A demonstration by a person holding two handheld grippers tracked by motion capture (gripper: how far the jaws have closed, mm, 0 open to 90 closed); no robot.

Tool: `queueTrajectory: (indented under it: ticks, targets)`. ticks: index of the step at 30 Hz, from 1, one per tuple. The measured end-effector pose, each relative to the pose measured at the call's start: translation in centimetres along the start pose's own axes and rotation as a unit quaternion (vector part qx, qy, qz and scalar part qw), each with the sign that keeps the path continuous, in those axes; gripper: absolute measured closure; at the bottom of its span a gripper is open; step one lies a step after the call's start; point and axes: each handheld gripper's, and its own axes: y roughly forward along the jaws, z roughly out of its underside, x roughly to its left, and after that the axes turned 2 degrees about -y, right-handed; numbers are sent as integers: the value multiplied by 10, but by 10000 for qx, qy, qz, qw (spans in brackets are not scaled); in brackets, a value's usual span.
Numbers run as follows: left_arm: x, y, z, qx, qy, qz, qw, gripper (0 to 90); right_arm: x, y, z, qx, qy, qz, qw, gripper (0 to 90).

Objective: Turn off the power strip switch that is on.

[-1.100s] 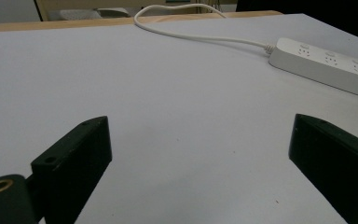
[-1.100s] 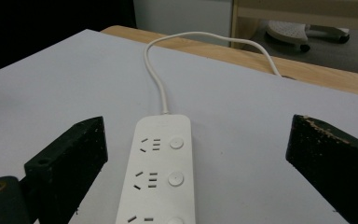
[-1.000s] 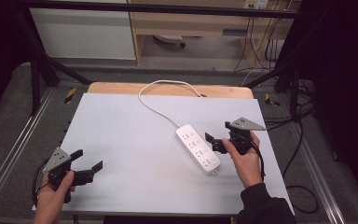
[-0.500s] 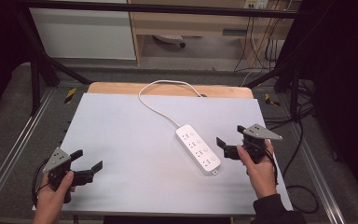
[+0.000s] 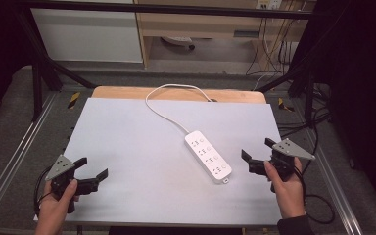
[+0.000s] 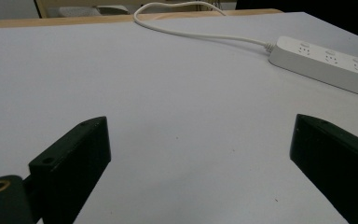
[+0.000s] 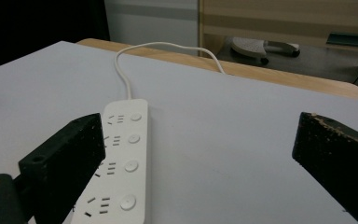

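The right tongs (image 5: 255, 159) have drawn back from the long white plastic power strip (image 5: 208, 156); a second ago they were at its near end, and now they hang off to its right, just beside it but clear of it, jaws spread wide with nothing between them. My reading is that the strip has been let go and left where it lies (a release or a nudge completed, not a grasp being set up); the strip itself has not noticeably shifted. The left tongs (image 5: 92, 170) have kept their place near the front left corner of the bench (image 5: 127, 132), jaws also wide apart and empty, well apart from the strip.

The strip lies flat and diagonal, right of centre on the bench; it is a smooth, rounded-edged bar of glossy moulded plastic, with a row of socket openings, each paired with a small round button, seen clearly in the right gripper view (image 7: 116, 163). A round white flexible cord (image 5: 162, 105) runs from its far end and loops over the back edge. The bench top is a matt pale grey sheet, faintly speckled, over a light wooden board (image 5: 176, 94) whose edge shows at the far side; the jaws are blocky matt black, the right-hand one scuffed at its edge.
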Motion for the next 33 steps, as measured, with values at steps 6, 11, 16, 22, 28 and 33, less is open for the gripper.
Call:
queueTrajectory:
  ticks: [6,11,16,22,28,33]
  targets:
    - [0,0,0,16,15,0,10000,48,-10,-8,10,22,35,96,9999,37]
    - [0,0,0,21,8,2,10000,48,-17,-16,18,0,122,157,9998,36]
    - [0,0,0,17,12,-6,10000,48,-21,-22,26,27,132,193,9997,35]
    - [0,0,0,20,17,-7,10000,48,-25,-26,36,65,204,234,9995,35]
    - [0,0,0,14,10,-9,10000,48,-26,-26,45,137,248,243,9993,35]
    - [0,-1,0,20,3,-7,10000,48,-26,-24,52,187,222,240,9993,35]
